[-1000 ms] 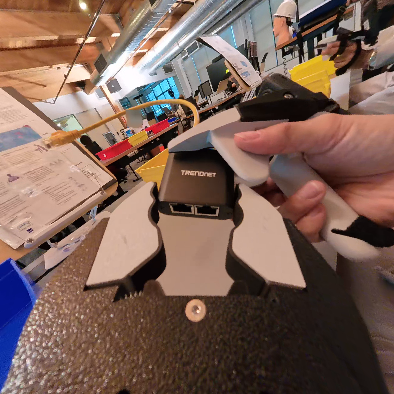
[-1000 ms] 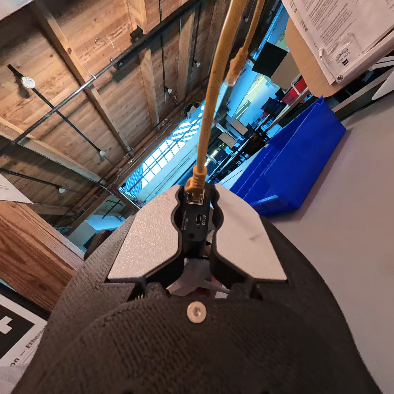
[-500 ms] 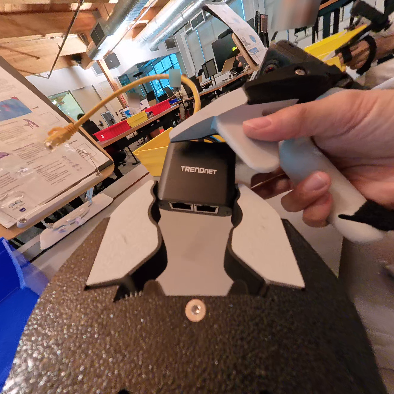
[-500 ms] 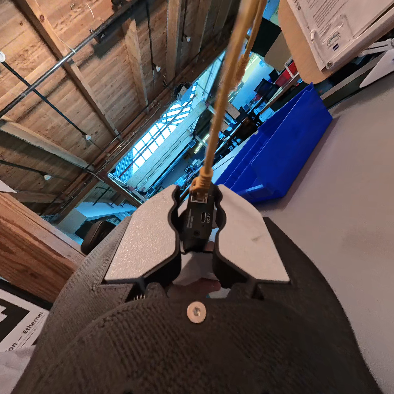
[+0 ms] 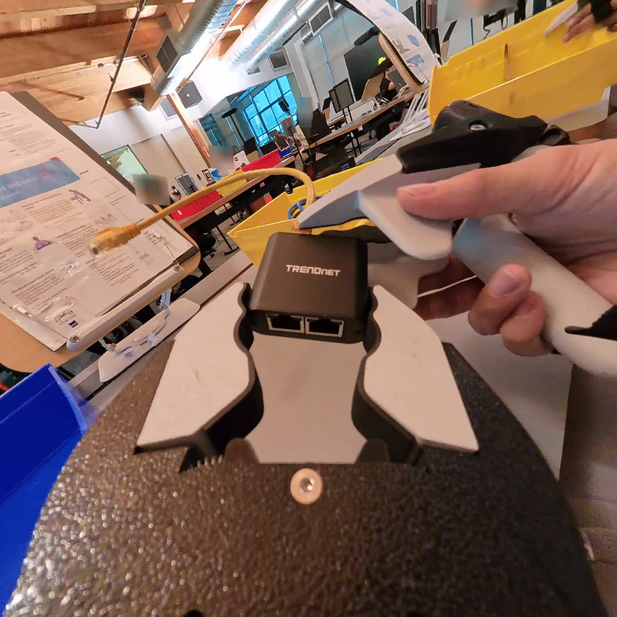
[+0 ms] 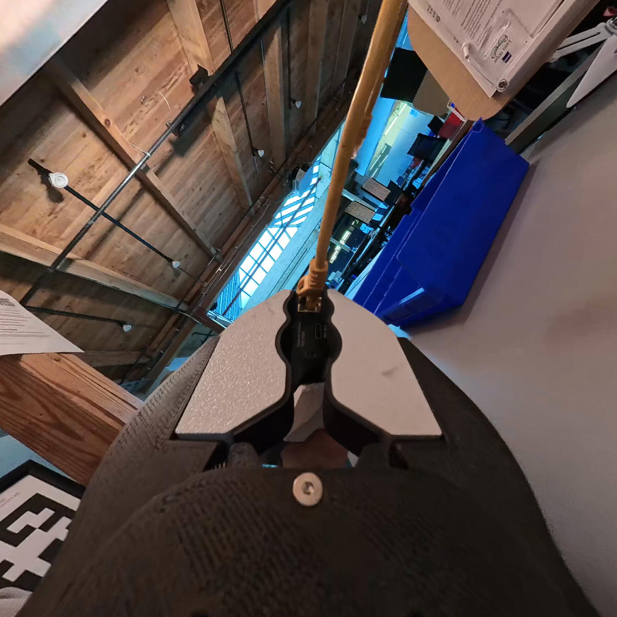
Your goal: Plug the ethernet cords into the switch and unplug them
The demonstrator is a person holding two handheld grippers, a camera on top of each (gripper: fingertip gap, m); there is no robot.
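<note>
A small black switch point(image 5: 310, 277) is held in the air between the fingers of my left gripper point(image 5: 309, 290), which is shut on its sides. Two empty ports face the camera. My right gripper, held by a hand point(image 5: 541, 200), comes in from the right with its grey fingers point(image 5: 384, 213) over the switch's far end. In the right wrist view my right gripper point(image 6: 309, 300) is shut on the switch point(image 6: 310, 340), seen edge-on. A yellow ethernet cord point(image 6: 334, 207) is plugged into its far port. The cord's free plug point(image 5: 110, 235) hangs loose at the left.
A blue bin point(image 5: 30, 450) stands at the left on the grey table point(image 6: 534, 334); it also shows in the right wrist view point(image 6: 450, 240). A yellow bin point(image 5: 267, 230) is behind the switch. A clipboard with papers point(image 5: 66, 233) leans on a stand at the left. My left and right fingertips are right by each other.
Both grippers and the switch have tilted and come down toward the table. The cord's free end has swung lower. The yellow bin now shows right behind the switch.
</note>
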